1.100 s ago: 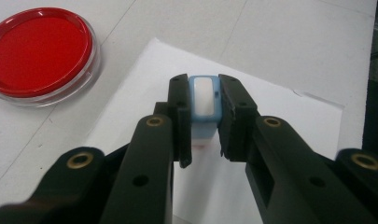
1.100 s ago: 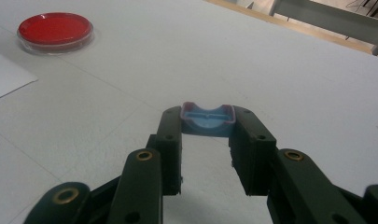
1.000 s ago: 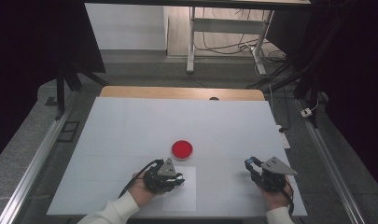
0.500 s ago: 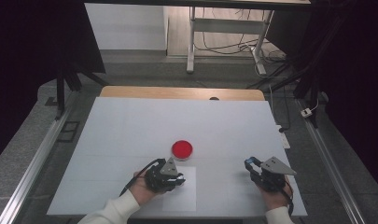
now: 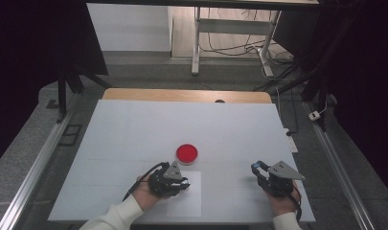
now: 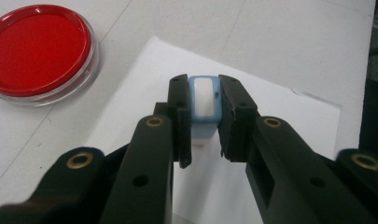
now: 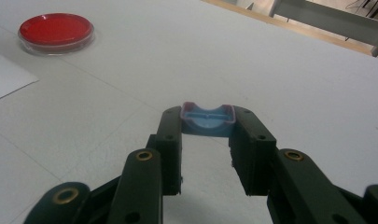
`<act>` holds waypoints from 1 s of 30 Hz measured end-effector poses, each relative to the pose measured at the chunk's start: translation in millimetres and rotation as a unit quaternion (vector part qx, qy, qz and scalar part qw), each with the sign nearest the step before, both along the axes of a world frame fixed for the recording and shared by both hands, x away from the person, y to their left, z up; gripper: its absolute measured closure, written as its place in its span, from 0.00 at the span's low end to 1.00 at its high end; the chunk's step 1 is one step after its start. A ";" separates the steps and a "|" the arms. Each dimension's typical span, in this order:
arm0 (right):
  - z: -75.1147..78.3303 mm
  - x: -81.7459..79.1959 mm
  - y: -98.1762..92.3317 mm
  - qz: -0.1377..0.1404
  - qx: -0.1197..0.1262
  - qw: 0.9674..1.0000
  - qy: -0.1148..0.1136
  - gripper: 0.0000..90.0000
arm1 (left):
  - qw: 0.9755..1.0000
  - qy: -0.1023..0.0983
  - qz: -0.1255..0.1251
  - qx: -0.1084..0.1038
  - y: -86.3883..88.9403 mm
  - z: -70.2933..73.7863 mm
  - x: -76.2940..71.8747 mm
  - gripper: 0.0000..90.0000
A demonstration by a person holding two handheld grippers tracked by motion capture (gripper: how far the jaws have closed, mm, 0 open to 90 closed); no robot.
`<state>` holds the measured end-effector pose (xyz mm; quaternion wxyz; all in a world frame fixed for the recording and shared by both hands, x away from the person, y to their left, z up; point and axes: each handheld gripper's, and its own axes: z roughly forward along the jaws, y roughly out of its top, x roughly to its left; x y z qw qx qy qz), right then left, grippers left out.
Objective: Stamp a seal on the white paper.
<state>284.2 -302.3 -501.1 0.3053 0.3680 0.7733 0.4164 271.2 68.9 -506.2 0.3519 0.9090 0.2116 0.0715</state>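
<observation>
My left gripper (image 6: 203,116) is clamped on a small blue-and-white plastic stamp (image 6: 204,103) over the white paper sheet (image 6: 280,121), just near the round red ink pad (image 6: 37,49). My right gripper (image 7: 207,128) pinches the stamp's blue plastic cap (image 7: 208,119), off to the right. If I tilt, the print could smudge.

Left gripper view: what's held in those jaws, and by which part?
A small blue stamp with a white top, clamped by its two opposite sides near its upper end, over the white paper sheet.

the high view looks down from 6 o'clock over the table (image 5: 134,124); both close gripper views share the red dish (image 6: 37,49), toward 10 o'clock.
</observation>
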 end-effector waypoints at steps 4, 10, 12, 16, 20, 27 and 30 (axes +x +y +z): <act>0.0 0.3 -0.6 0.000 0.001 1.000 -0.001 0.73 | 1.000 -0.016 0.007 -0.021 3.9 7.9 -0.7 0.84; 0.5 0.1 -1.0 -0.001 0.000 1.000 0.000 0.73 | 0.998 -0.011 0.018 -0.064 10.7 17.8 0.5 0.84; 0.5 0.0 -1.0 -0.002 -0.001 1.000 0.000 0.73 | 0.997 -0.011 0.020 -0.069 12.2 19.9 0.9 0.84; 0.6 0.0 -1.1 -0.002 -0.001 1.000 0.000 0.73 | 0.996 -0.006 0.024 -0.086 16.1 23.9 2.8 0.84; 0.6 -0.2 -1.1 -0.002 0.000 1.000 0.000 0.73 | 0.994 -0.007 0.031 -0.102 20.8 30.4 5.1 0.84; 0.1 0.4 -0.2 -0.001 0.001 1.000 0.000 0.73 | 0.990 -0.019 0.051 -0.126 30.6 47.0 10.0 0.84; -0.1 0.5 0.0 -0.001 0.002 1.000 0.001 0.72 | 0.989 -0.024 0.059 -0.136 35.3 53.5 11.2 0.84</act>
